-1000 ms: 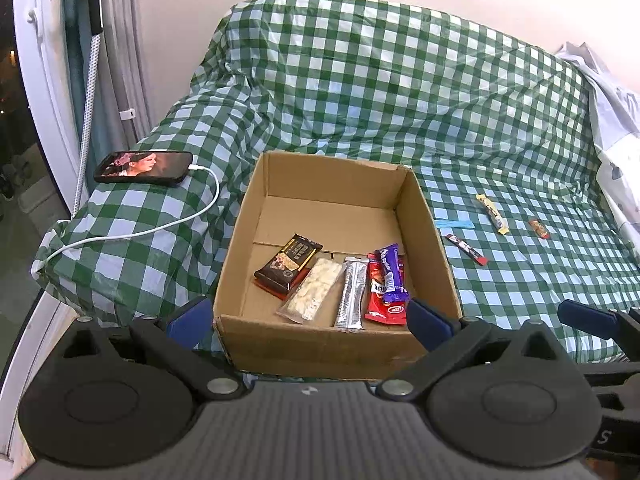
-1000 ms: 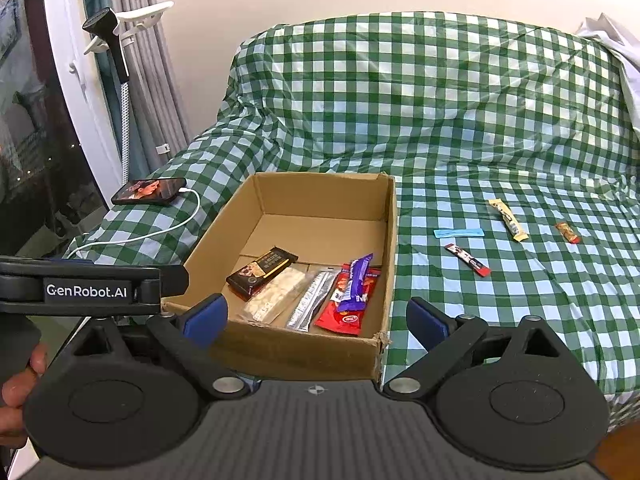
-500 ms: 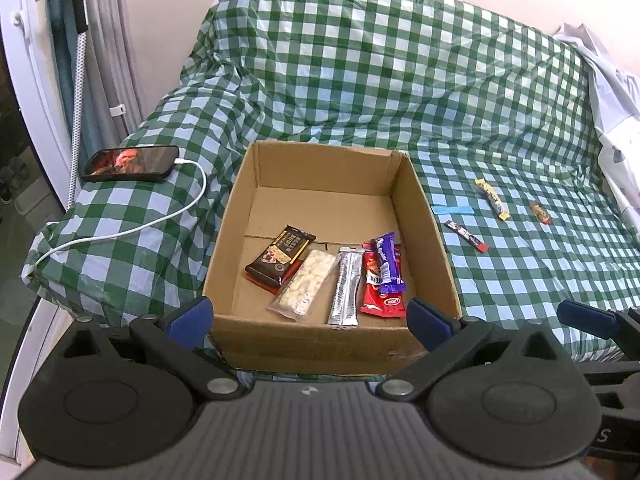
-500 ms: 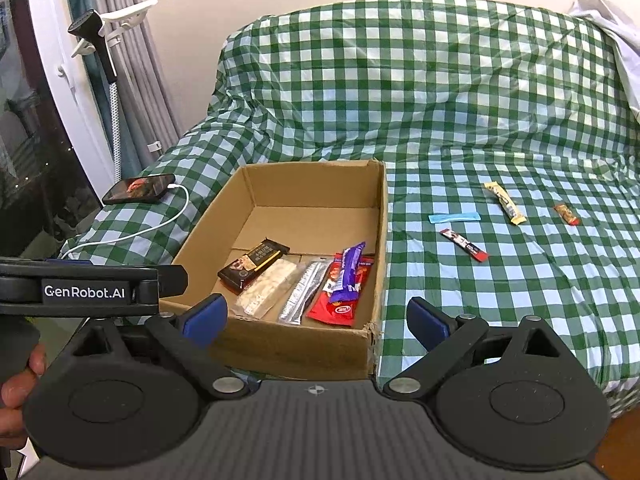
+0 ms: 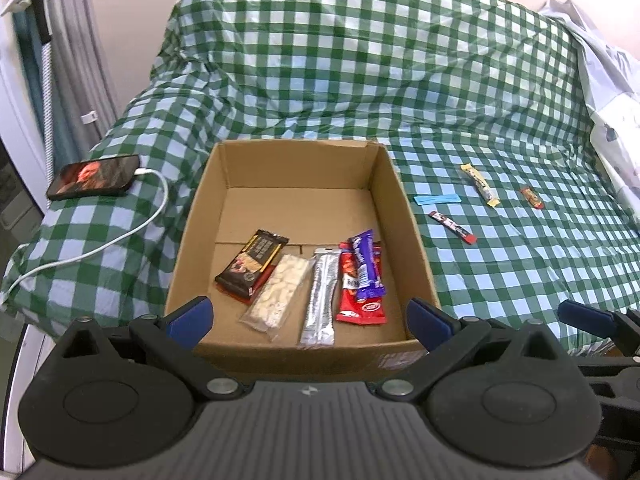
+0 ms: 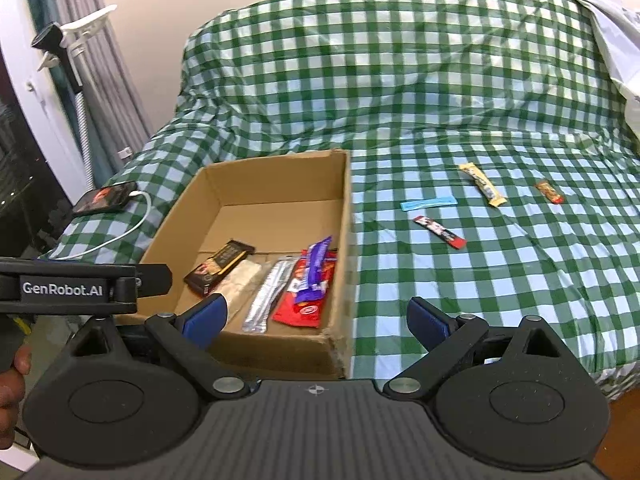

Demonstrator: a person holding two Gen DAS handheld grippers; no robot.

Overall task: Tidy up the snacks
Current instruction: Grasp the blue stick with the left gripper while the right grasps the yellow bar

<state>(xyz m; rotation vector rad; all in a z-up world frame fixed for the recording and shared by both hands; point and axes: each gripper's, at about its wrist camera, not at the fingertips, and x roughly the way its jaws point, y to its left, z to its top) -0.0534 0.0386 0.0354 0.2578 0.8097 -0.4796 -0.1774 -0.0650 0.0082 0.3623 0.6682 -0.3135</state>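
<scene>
An open cardboard box (image 5: 408, 216) (image 6: 344, 216) sits on a green checked bed and holds several snacks: a dark bar (image 5: 252, 266), a clear pack of pale pieces (image 5: 278, 296), a silver bar (image 5: 322, 296), a red pack (image 5: 362, 300) and a purple bar (image 5: 366, 264). Right of the box on the cover lie a blue strip (image 6: 428, 203), a black-and-red stick (image 6: 439, 232), a yellow bar (image 6: 482, 184) and a small red-brown snack (image 6: 550, 192). My left gripper (image 5: 310, 316) hangs open over the box's near wall. My right gripper (image 6: 316, 316) is open and empty near the box's right front corner.
A phone (image 5: 94, 176) with a lit screen and a white cable (image 5: 120, 240) lies on the bed left of the box. A lamp pole and curtains (image 6: 76, 64) stand at the left. White cloth (image 5: 608, 80) is piled at the right. A hand (image 6: 12, 384) holds the left tool.
Both grippers have risen and tilted a little, so the box and loose snacks sit lower and closer in view. Nothing was grasped or moved on the bed.
</scene>
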